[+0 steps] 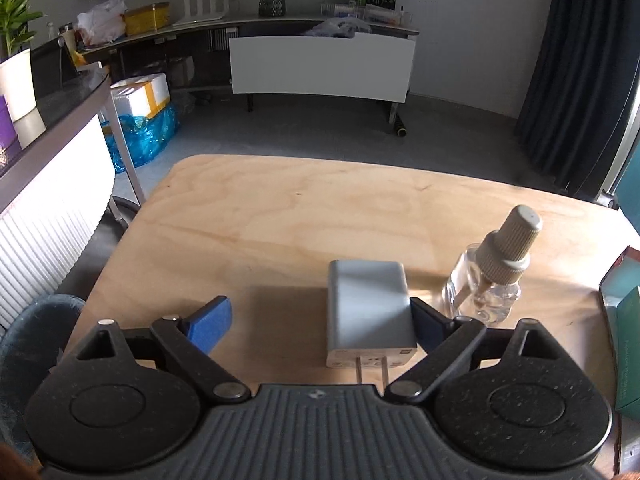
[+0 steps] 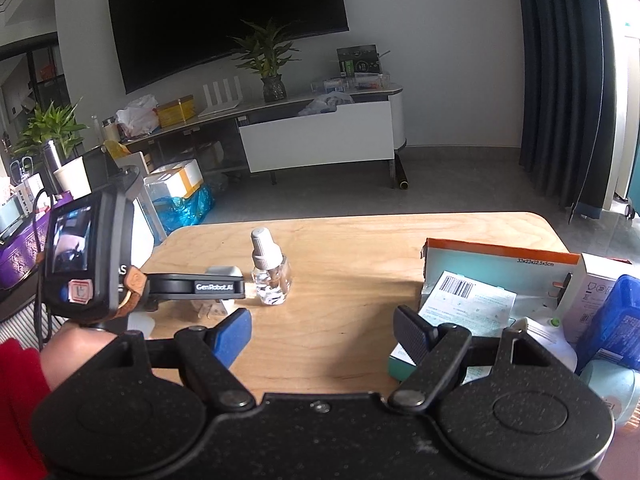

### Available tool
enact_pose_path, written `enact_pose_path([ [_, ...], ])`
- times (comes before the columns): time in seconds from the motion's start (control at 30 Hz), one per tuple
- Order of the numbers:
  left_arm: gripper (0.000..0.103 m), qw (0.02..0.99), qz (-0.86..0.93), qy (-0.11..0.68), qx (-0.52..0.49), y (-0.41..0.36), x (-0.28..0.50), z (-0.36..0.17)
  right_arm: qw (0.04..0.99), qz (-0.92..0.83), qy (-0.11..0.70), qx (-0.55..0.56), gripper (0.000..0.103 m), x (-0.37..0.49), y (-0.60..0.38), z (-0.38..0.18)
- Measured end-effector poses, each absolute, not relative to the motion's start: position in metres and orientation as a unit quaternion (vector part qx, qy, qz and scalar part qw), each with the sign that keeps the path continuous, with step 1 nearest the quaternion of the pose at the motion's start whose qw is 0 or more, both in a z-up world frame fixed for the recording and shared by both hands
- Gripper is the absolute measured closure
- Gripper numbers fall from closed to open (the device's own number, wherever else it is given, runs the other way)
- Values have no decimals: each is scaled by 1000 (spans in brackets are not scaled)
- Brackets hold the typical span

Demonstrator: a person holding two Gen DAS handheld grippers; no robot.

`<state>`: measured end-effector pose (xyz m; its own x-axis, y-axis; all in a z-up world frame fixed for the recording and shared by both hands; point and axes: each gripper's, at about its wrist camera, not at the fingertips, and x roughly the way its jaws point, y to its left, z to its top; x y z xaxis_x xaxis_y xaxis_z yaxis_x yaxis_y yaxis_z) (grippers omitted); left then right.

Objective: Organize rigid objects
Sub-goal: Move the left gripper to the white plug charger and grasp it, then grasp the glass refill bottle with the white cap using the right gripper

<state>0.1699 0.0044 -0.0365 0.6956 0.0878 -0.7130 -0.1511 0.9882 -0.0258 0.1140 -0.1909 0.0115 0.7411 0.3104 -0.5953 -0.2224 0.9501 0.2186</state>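
Judging by the layout, stood partway through the tidying: several items already gathered in and beside the cardboard box (image 2: 500, 258) at the right edge of the wooden table (image 1: 280, 208), among them a blue container (image 2: 612, 320) and a white carton (image 2: 596, 280), while two pieces remained loose on the open wood. Lay flat near the front edge, the grey charger (image 1: 368, 308), prongs pointing toward the camera. Stood upright just to its right, slightly farther back and apart from it, the clear refill bottle (image 1: 494, 276) with its ribbed beige cap. Left to do, as a guess: moving both over to the box side. Held wide apart, the left gripper (image 1: 320, 316), with the charger sitting between its blue pads; right pad close against, perhaps touching, the charger's right side, left pad well clear of it, so no squeeze on anything. Hovered nearer the middle of the table, the right gripper (image 2: 322, 332), likewise spread wide and holding nothing, only bare wood between its pads, its right pad reaching in front of the box's near corner. Showed at the left of the right wrist view, a red sleeve (image 2: 18, 404) behind the left tool.
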Motion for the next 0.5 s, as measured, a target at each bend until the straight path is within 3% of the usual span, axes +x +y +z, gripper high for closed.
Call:
enact_pose_path([
  [0.1, 17, 922, 45, 383, -24, -2, 175, -36, 930, 143, 333, 67, 11, 116, -189, 10],
  [0.2, 38, 927, 33, 375, 1, -13, 178, -36, 929, 142, 335, 64, 11, 118, -186, 10],
  [0.27, 63, 929, 23, 369, 5, -14, 176, -36, 928, 143, 339, 64, 11, 121, -185, 9],
  [0.5, 62, 927, 24, 373, -25, 8, 160, -33, 915, 162, 363, 62, 11, 143, -166, 1],
])
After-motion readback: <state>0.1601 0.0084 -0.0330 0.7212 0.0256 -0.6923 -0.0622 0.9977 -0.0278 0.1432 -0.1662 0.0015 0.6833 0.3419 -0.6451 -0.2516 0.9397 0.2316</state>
